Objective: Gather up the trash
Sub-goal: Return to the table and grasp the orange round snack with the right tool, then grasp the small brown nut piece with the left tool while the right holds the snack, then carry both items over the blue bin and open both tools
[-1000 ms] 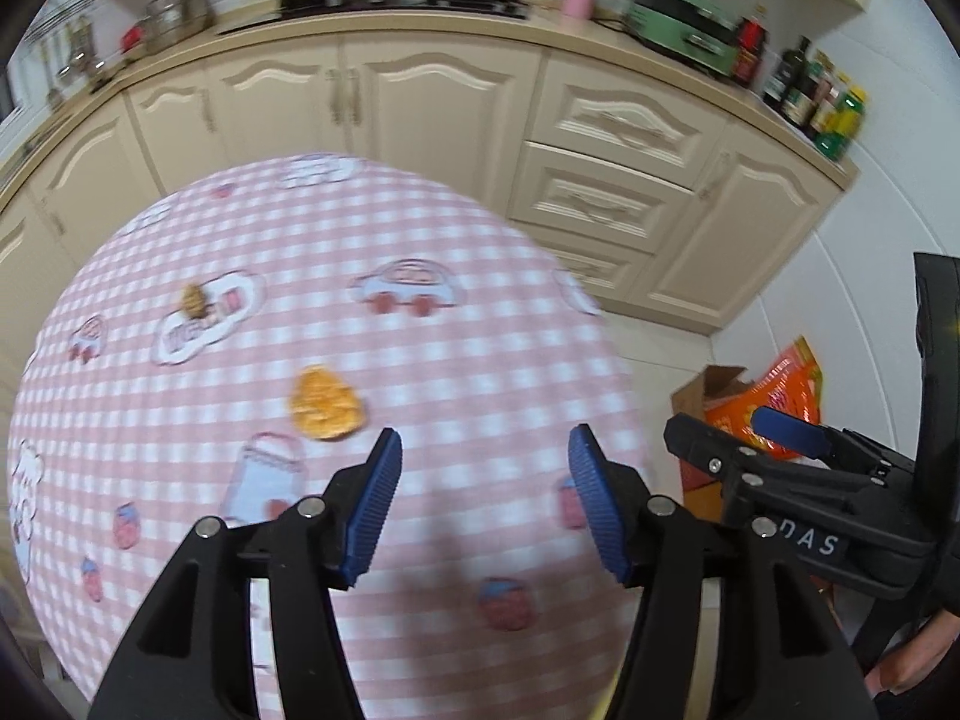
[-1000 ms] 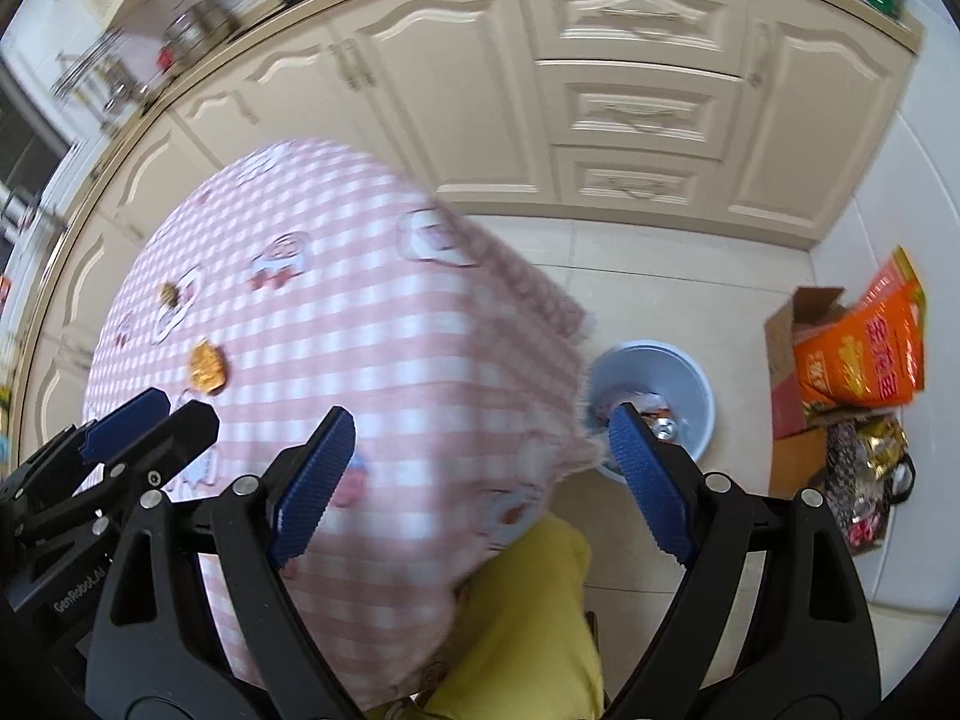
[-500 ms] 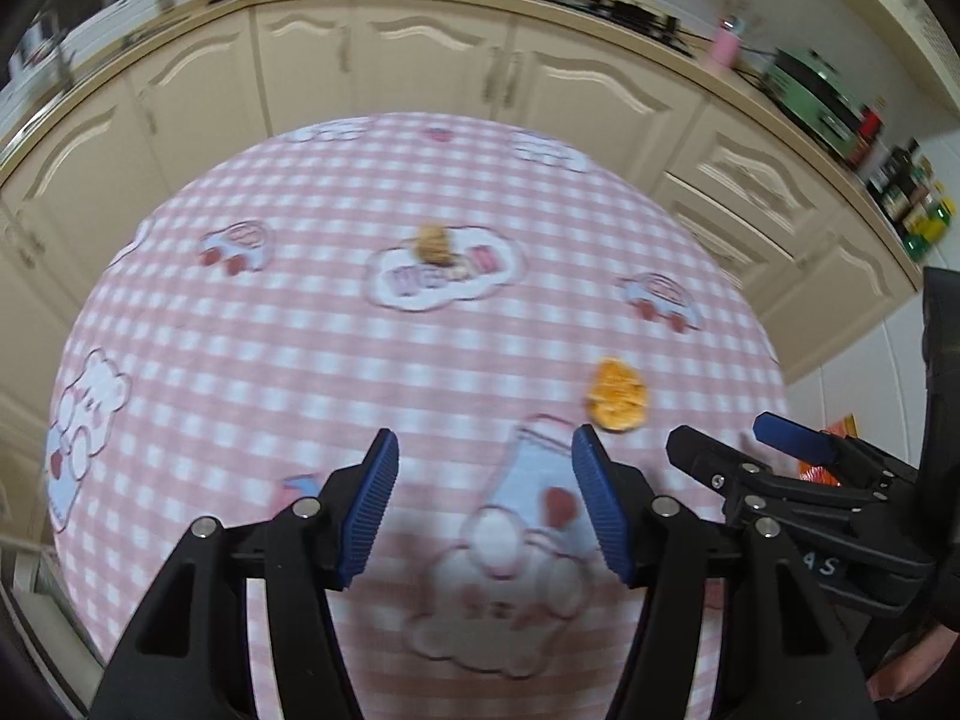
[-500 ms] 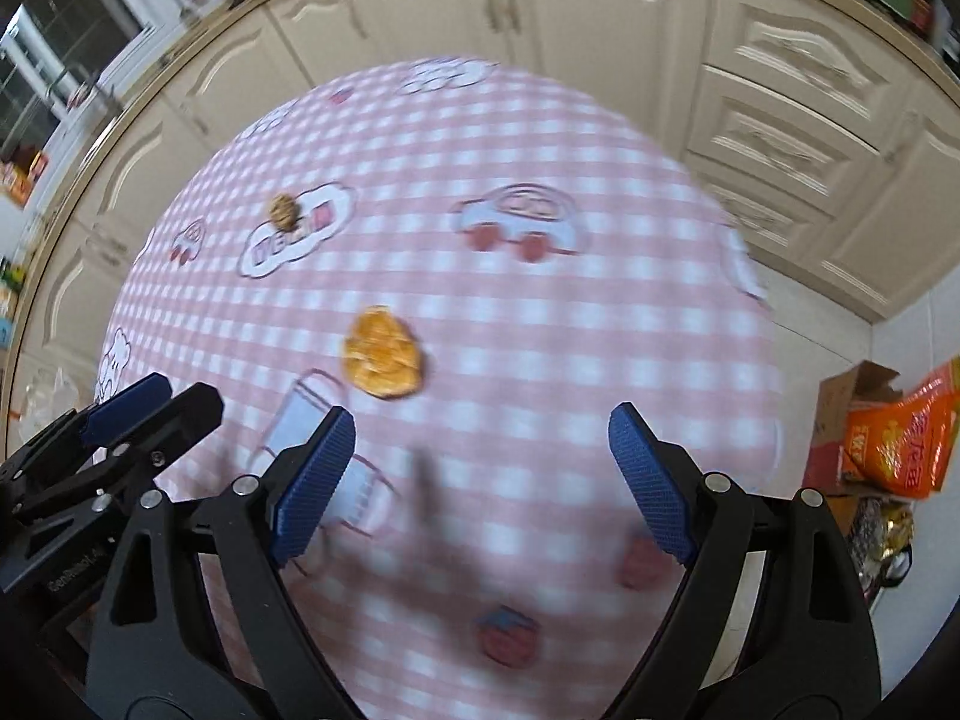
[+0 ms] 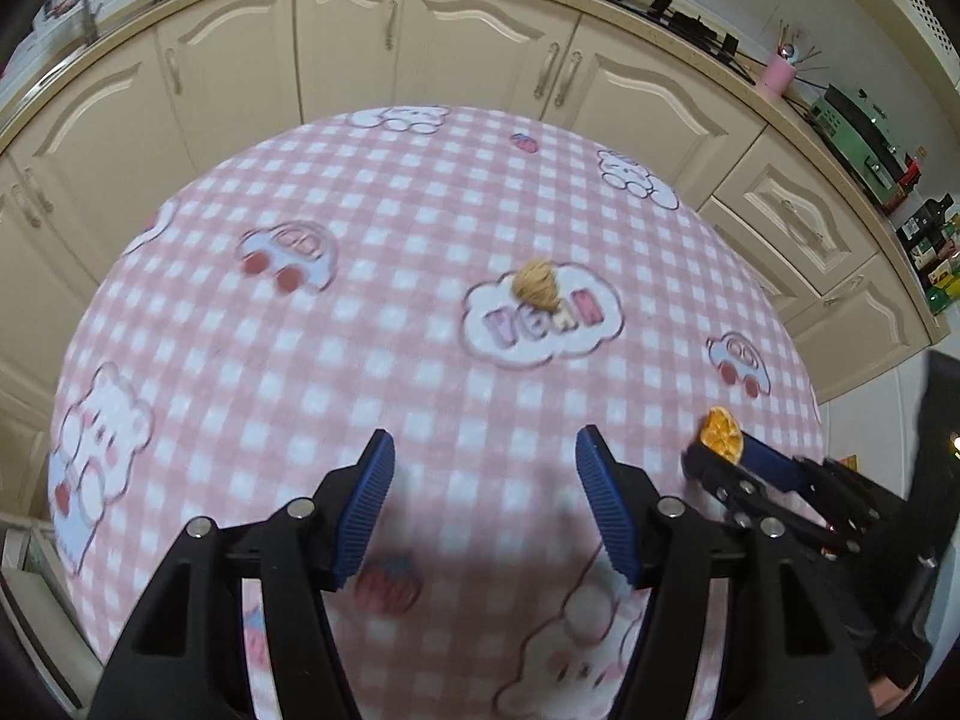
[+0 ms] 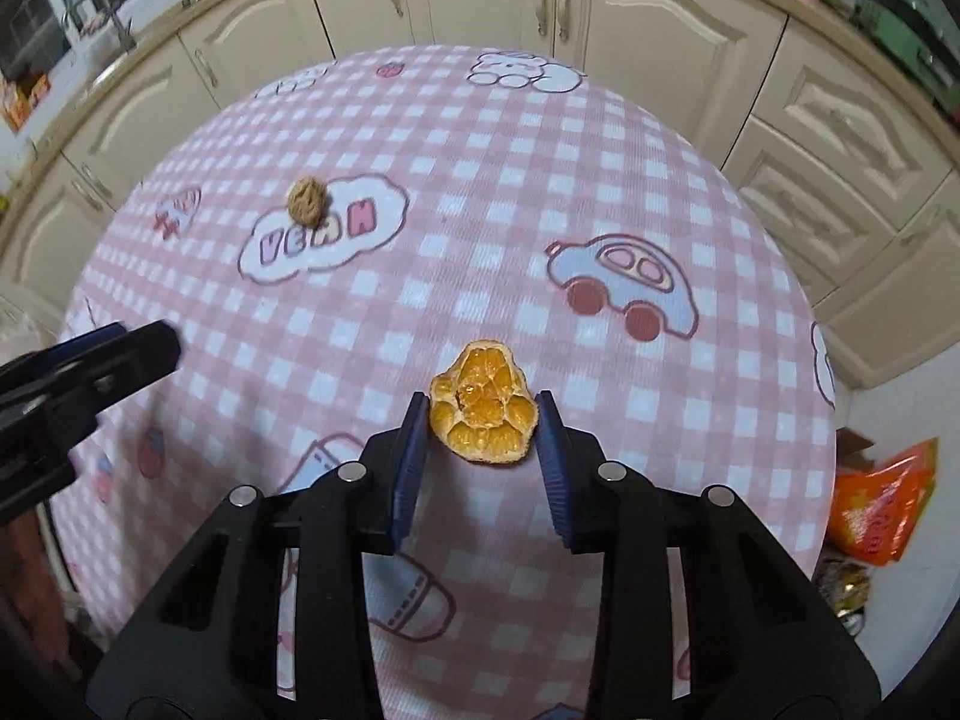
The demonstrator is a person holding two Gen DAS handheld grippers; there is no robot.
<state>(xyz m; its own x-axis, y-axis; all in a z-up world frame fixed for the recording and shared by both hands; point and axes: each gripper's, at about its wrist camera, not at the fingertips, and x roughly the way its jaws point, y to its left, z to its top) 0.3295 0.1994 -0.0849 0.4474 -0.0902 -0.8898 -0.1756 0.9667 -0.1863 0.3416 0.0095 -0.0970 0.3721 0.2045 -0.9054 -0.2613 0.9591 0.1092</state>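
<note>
Now my left gripper (image 5: 485,501) hovers spread and empty over the pink checked tabletop (image 6: 420,120), a brown wrinkled nut shell (image 6: 308,200) beyond. Rightward, my right gripper (image 6: 480,450) is closing around the orange dried citrus peel (image 6: 483,414); next, probably lift binward.

The right gripper (image 6: 483,414), black with ribbed blue pads, is closing around a dried orange half-mandarin with wrinkled peel (image 6: 482,414) lying on the pink-and-white checked tablecloth with cartoon prints (image 6: 600,168); the left pad looks to be touching the peel, the right one just beside it. Far to the left, a small round tan walnut-like ball (image 6: 308,200) sits on a printed cloud. The black left gripper (image 6: 90,372) enters from the left edge, well apart from both pieces.
</note>
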